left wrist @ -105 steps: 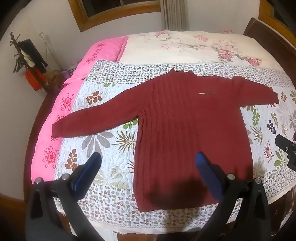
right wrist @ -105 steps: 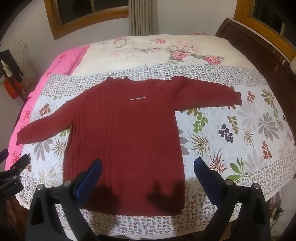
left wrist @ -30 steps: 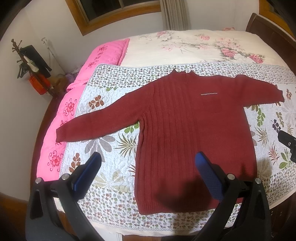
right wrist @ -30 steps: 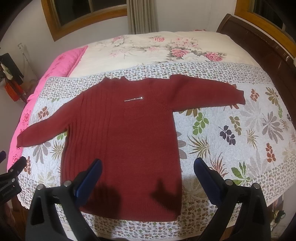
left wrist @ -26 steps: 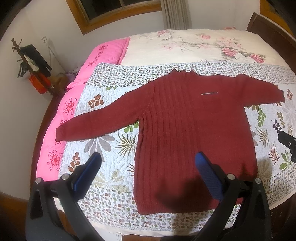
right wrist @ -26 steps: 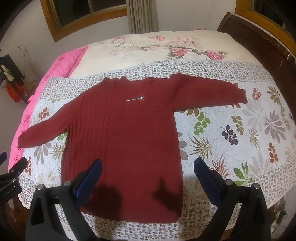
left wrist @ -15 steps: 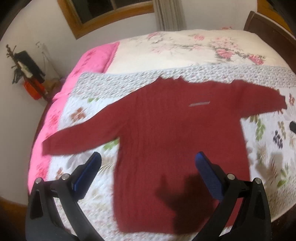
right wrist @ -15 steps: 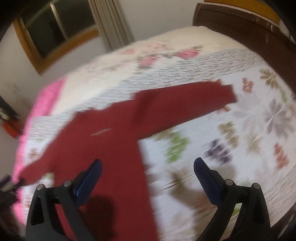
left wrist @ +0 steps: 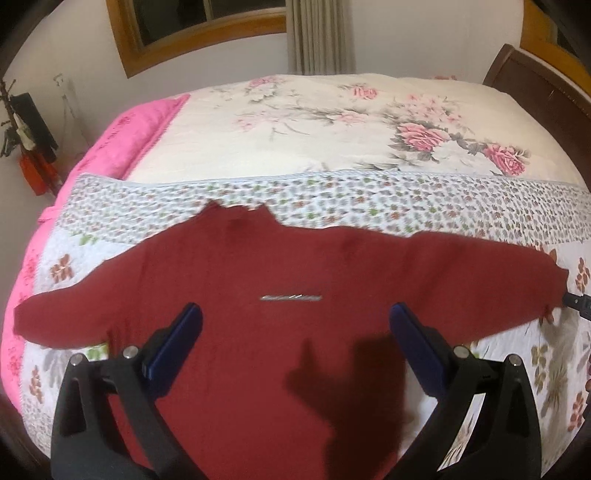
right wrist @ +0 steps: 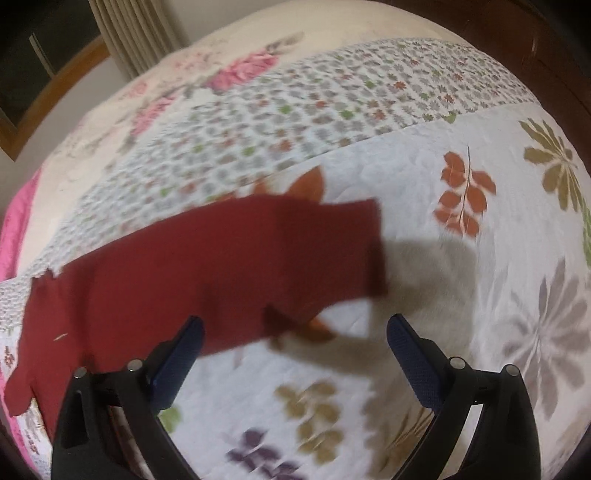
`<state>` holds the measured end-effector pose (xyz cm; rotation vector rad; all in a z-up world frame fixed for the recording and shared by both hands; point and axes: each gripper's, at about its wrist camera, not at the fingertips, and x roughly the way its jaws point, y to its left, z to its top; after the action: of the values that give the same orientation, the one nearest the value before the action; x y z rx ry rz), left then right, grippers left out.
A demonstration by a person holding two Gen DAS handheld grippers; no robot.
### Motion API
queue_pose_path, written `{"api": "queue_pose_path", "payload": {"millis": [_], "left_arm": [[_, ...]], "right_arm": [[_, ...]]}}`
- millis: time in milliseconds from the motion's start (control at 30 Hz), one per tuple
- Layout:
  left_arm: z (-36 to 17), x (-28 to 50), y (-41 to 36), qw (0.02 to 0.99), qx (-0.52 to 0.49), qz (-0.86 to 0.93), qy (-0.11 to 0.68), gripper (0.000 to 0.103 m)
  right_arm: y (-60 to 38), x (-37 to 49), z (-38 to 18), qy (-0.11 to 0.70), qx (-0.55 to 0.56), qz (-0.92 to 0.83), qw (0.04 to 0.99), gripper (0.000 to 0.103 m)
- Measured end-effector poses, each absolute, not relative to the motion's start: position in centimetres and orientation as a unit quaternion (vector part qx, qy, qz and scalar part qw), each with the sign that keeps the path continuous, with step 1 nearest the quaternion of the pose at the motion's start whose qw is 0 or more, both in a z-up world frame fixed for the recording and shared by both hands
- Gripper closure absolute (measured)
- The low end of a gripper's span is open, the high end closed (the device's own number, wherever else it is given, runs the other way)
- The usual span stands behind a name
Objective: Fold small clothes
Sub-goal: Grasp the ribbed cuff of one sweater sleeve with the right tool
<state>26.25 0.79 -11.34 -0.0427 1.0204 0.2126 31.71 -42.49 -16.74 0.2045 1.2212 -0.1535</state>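
Observation:
A dark red knitted sweater (left wrist: 280,332) lies flat on the floral quilt (left wrist: 369,199), sleeves spread to both sides, a small silver bar on its chest. My left gripper (left wrist: 295,321) hovers open over the chest, nothing between its blue fingers. In the right wrist view the sweater's right sleeve (right wrist: 258,254) runs toward its cuff (right wrist: 373,247). My right gripper (right wrist: 295,332) stands open just in front of the sleeve, near the cuff, holding nothing. A black tip of the right gripper (left wrist: 578,302) shows beside the cuff in the left wrist view.
A cream rose-print blanket (left wrist: 351,122) covers the far half of the bed, with a pink cover (left wrist: 125,144) at the left. A dark wooden headboard (left wrist: 546,99) rises at the right. A window (left wrist: 192,26) and curtain (left wrist: 317,37) are behind.
Both grippers have moved forward over the bed. The left now hangs over the sweater's chest; the right has swung right and closed in on the right sleeve's cuff. Both stay open.

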Motion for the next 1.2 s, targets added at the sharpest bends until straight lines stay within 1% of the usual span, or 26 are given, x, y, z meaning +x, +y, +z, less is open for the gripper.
{"api": "queue_pose_path", "payload": {"millis": [133,300,367,433,500,567,633,667,700,733,800,967,1100,1200], "left_arm": [[-12.7,28.0,-1.3,0.865,-0.021,0.097,0.492,0.003],[-13.3,28.8,-1.5,0.867,-0.006,0.102,0.487,0.003],[-13.5,28.8,-0.9,0.866,-0.004,0.107,0.488,0.003],[-13.8,28.8,0.1,0.864,-0.003,0.117,0.49,0.003],[-14.2,28.7,1.2,0.861,-0.004,0.128,0.492,0.003],[-14.5,28.7,2.3,0.858,-0.006,0.137,0.495,0.003],[-14.9,28.6,3.3,0.855,-0.008,0.146,0.498,0.003],[-15.0,28.5,3.8,0.853,-0.009,0.15,0.499,0.003],[-15.2,28.5,4.2,0.852,-0.011,0.154,0.501,0.003],[-15.3,28.4,4.5,0.851,-0.012,0.156,0.502,0.003],[-15.4,28.3,5.2,0.848,-0.016,0.161,0.505,0.003],[-15.4,28.3,6.9,0.845,-0.011,0.167,0.507,0.003],[-15.4,28.1,8.8,0.846,-0.018,0.145,0.513,0.003],[-15.8,27.8,10.6,0.84,-0.03,0.127,0.526,0.003]], "right_arm": [[-43.6,33.4,-18.6,0.591,0.09,-0.053,0.8,0.004],[-45.3,35.1,-20.1,0.6,0.088,-0.048,0.793,0.004],[-46.4,35.9,-20.6,0.603,0.095,-0.053,0.79,0.008],[-47.4,36.6,-21.4,0.609,0.117,-0.051,0.783,0.015],[-48.0,36.9,-21.6,0.61,0.129,-0.053,0.78,0.018],[-48.2,37.0,-21.7,0.61,0.123,-0.051,0.781,0.028],[-47.8,37.0,-21.3,0.606,0.099,-0.038,0.788,0.059],[-47.6,37.1,-21.0,0.605,0.09,-0.038,0.79,0.067],[-47.3,37.1,-20.8,0.603,0.093,-0.029,0.791,0.087],[-47.2,37.0,-20.5,0.601,0.102,-0.017,0.792,0.089],[-46.4,36.8,-19.7,0.591,0.088,-0.018,0.801,0.09],[-42.3,35.6,-17.0,0.566,0.054,0.019,0.823,0.091],[-36.2,34.8,-14.5,0.55,0.021,0.084,0.831,0.091],[-29.3,34.8,-12.9,0.536,0.018,0.157,0.83,0.091]]}}
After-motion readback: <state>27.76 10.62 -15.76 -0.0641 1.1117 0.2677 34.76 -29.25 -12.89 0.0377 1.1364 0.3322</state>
